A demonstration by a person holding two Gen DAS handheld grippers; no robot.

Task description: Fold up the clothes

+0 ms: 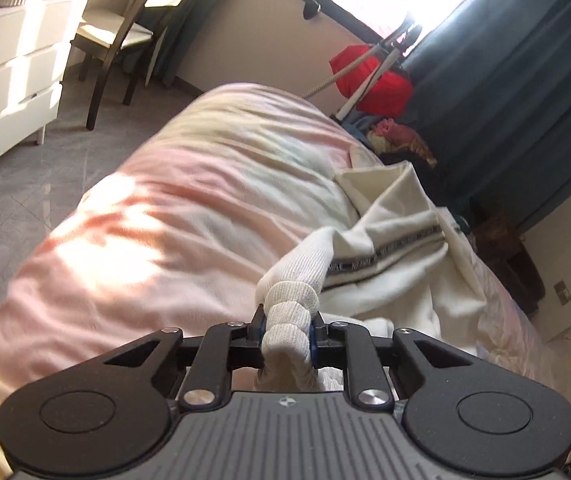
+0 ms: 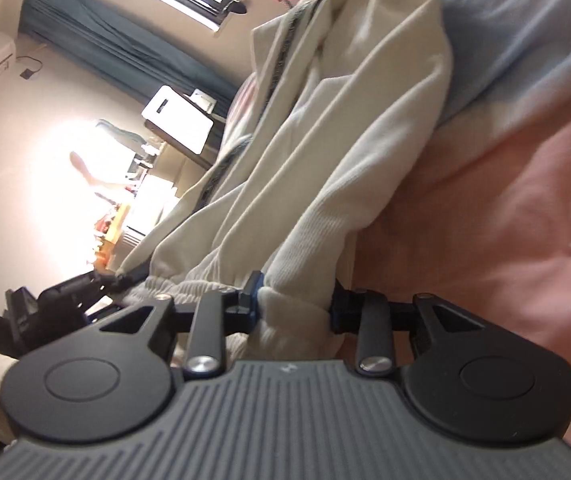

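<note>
So the biggest thing here is the bed [image 1: 173, 208], covered in a soft pink blanket with paler, bluish patches and sunlight splashed across it. It fills most of both wrist views. Around it, in the left wrist view, there's a grey tiled floor [image 1: 25, 200], teal curtains [image 1: 517, 92] hanging by a bright window, a white chest of drawers [image 1: 21, 80] with a dark-legged chair [image 1: 113, 36] next to it, and something red [image 1: 369, 76] bundled up under the window, near the far end of the bed.

The thing being folded is a cream garment [image 1: 397, 236] with a dark printed stripe running across it. It looks like a sweatshirt or track top, hard to say which. It lies bunched up on the right side of the bed in the left view, and in the right wrist view it's draped in long folds [image 2: 325, 152] stretching up and away from the camera over the blanket.

The left gripper [image 1: 287, 330] is clamped tight on a ribbed cuff [image 1: 291, 300], which is scrunched into a thick roll between the blue-edged pads. The right gripper [image 2: 295, 300] is pinching another ribbed edge of the same garment, with a fatter wad of cloth squeezed between its fingers, so they sit wider apart than the left ones. A second dark gripper shows low on the left in the right wrist view, a bit blurry
</note>
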